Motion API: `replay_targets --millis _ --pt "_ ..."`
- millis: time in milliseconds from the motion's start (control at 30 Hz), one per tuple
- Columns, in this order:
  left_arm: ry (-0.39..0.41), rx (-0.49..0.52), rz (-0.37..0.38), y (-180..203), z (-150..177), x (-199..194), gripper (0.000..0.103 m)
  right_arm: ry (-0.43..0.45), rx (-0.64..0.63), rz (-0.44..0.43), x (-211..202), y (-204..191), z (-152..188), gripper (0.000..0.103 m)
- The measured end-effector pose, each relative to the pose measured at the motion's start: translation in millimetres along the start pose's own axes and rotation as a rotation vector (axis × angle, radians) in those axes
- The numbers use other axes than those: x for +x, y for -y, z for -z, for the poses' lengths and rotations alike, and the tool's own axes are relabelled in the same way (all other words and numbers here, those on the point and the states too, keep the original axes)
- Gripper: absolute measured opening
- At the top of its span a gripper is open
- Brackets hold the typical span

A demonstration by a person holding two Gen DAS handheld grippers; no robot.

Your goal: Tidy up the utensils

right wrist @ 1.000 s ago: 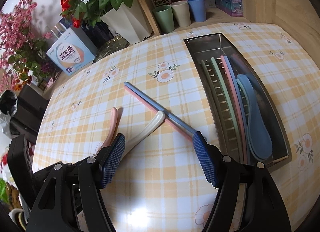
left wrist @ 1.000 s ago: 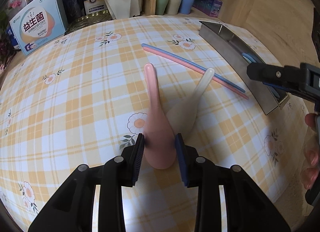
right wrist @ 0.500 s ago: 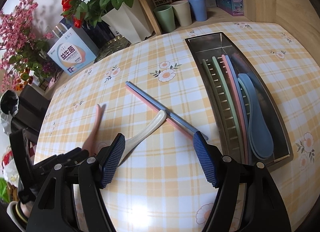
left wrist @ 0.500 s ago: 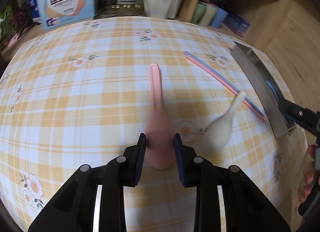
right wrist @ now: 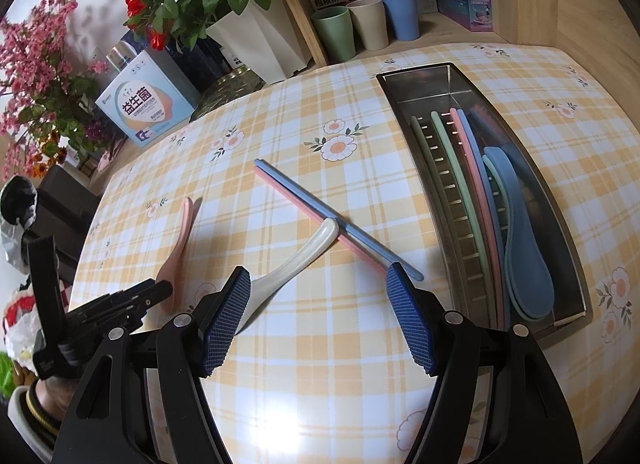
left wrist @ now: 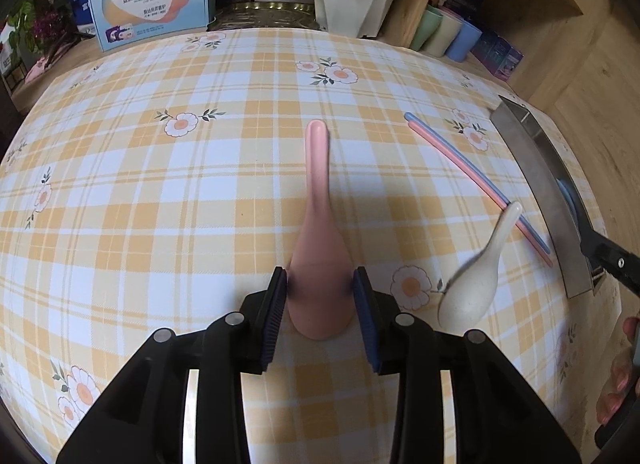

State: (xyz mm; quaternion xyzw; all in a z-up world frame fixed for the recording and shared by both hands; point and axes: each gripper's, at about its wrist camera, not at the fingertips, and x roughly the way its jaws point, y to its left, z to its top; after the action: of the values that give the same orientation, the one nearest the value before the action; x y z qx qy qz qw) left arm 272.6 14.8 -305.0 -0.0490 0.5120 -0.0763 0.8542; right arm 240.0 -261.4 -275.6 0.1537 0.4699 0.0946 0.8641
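— What lay on the table, biggest first?

— A glossy yellow-and-white checked tablecloth with printed daisies (right wrist: pixel 280 112) covered it. On its right side sat a long, narrow stainless-steel tray with a slotted floor (right wrist: pixel 424 84), holding slim green, pink and blue chopsticks and a smooth blue plastic spoon (right wrist: pixel 524 260).

— And the grippers?

— The left gripper (left wrist: pixel 320 300) had its ribbed blue pads pinching the rounded bowl of a matte pink plastic spoon (left wrist: pixel 318 224), whose tapering handle pointed away over the cloth. The right gripper (right wrist: pixel 318 324) hung with its fingers spread wide, gripping nothing; its knurled blue pads (right wrist: pixel 226 320) were above the cloth near the tray.

— The loose pieces?

— A shiny cream plastic spoon with a curved handle (right wrist: pixel 296 260) lay on the cloth, its handle tip resting on a pink and a blue chopstick lying side by side (right wrist: pixel 320 212).
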Motion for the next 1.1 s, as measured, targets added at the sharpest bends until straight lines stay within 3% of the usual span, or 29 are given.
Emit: replay_targets --millis 267,700,867,1100 --pt "0.011 -0.037 0.041 -8 -2 4 0.033 -0.004 0.004 0.001 3 2 0 0.068" --pt "0.040 0.170 0.023 29 7 -12 0.032 -0.006 0.011 -0.003 2 4 0 0.068" --pt "0.018 0.177 0.080 36 9 -12 0.032 -0.001 0.018 0.000 1 6 0 0.068" --pt "-0.059 0.088 0.177 30 10 -5 0.032 -0.001 0.022 -0.003 0 8 0 0.068"
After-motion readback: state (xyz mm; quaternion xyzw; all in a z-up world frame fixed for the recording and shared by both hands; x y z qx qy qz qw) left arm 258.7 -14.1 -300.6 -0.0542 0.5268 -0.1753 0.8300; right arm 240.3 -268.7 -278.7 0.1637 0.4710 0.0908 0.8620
